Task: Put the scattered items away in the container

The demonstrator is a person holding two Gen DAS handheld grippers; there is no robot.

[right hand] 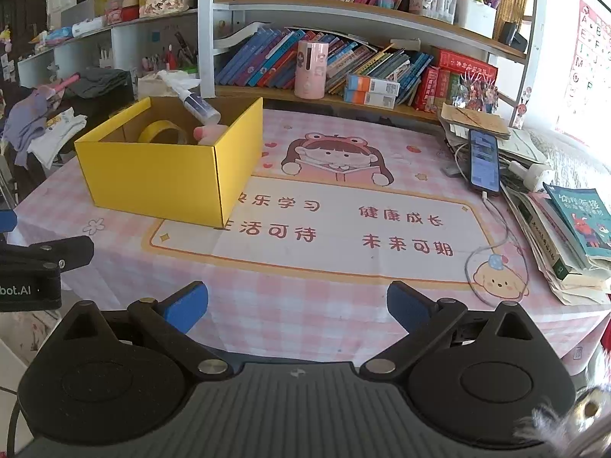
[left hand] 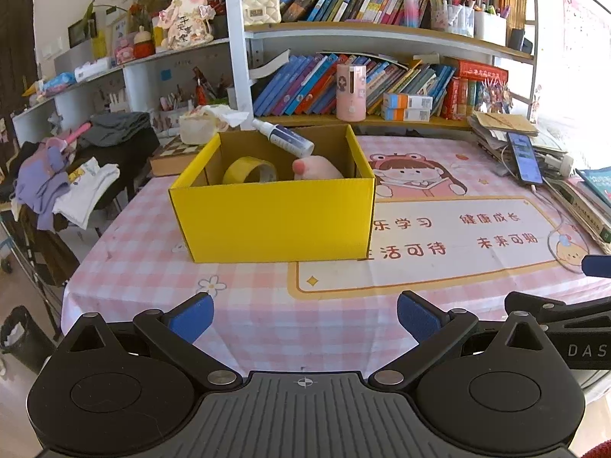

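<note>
Resting inside the yellow corrugated cardboard box (left hand: 273,213) at eleven o'clock on the pink checked worktop (right hand: 305,305) are a yellow tape roll (left hand: 250,170), a slippery white spray bottle (left hand: 284,138), best gripped mid-barrel, and a soft pink toy (left hand: 315,168). Left tongs (left hand: 305,318) and right tongs (right hand: 298,307) gape wide, empty.

- The box (left hand: 273,221) was bright yellow outside and brown cardboard inside.
- The tape roll (left hand: 250,171) in it was yellow.
- The soft toy (left hand: 317,168) was pale pink.
- The desk cloth (right hand: 305,305) bore pink-and-white checks.
- The tongs' pads (left hand: 193,316) were blue.
</note>
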